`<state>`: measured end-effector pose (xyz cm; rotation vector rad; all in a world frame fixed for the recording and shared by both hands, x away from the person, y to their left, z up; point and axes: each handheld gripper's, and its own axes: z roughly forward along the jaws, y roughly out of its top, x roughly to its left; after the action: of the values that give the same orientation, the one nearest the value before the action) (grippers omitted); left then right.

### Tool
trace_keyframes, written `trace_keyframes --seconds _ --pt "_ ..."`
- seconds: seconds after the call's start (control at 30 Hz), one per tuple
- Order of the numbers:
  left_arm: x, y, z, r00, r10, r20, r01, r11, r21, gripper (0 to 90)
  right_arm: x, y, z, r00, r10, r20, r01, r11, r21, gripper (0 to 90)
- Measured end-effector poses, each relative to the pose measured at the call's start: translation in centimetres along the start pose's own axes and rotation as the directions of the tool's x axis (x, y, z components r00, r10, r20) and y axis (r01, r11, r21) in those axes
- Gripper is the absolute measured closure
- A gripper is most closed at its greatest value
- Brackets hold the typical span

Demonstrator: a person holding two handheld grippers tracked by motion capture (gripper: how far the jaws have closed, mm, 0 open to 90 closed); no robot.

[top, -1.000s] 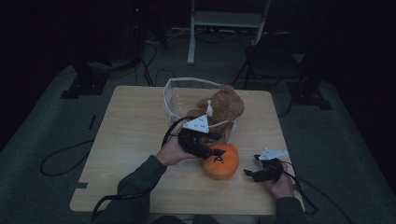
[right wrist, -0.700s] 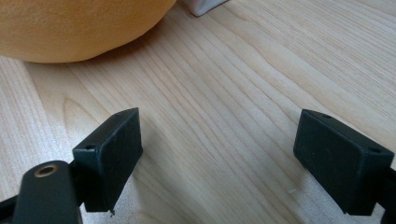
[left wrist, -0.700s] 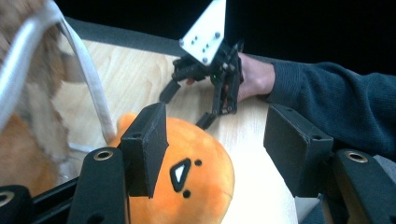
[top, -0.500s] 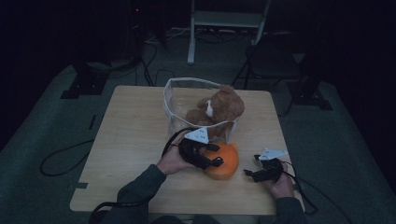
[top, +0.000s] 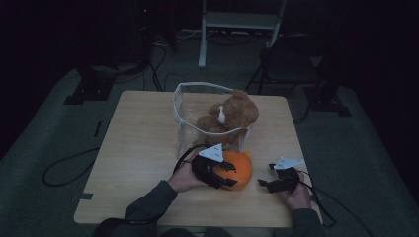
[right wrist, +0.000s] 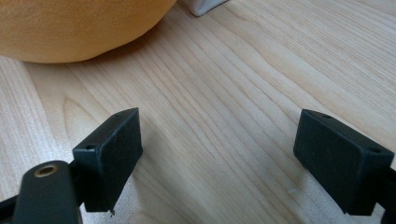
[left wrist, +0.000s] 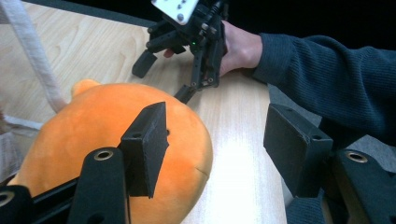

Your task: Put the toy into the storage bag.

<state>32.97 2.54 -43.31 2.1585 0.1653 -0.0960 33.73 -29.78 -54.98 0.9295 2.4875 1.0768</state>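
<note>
orange plush point(left wrist: 116, 140) sits beside left tool's point(left wrist: 219, 140) spread jaws, unclamped.

No readable text, label, brand or number appears on anything here.

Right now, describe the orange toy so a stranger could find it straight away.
Start at the wooden table and find the clear bag with the brown teddy bear in it, near the far middle. Just in front of that bag, toward the person, lies the orange toy, with the left gripper open around it. It is round, plain, bright orange plush, and sits outside the bag.
</note>
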Motion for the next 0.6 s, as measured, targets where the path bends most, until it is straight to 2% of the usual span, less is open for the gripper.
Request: trace_keyframes --seconds 0.13,0.27,0.6 --pt "-0.1 -0.2 0.3 1.0000 0.003 0.008 -0.003 0.9999 0.011 39.3 0.0 0.0 0.0 1.0000 0.000 0.000 0.000 1.000 0.000 14.6" --pt "-0.4 -0.3 0.5 0.9998 0.012 0.017 -0.012 0.9999 0.003 39.2 0.0 0.0 0.0 1.0000 -0.002 0.000 0.002 1.000 -0.001 14.6" --pt "0.3 -1.0 1.5 0.9994 -0.001 -0.034 0.003 0.9978 0.066 38.3 0.0 0.0 0.0 1.0000 0.001 0.000 -0.001 1.000 0.000 14.6"
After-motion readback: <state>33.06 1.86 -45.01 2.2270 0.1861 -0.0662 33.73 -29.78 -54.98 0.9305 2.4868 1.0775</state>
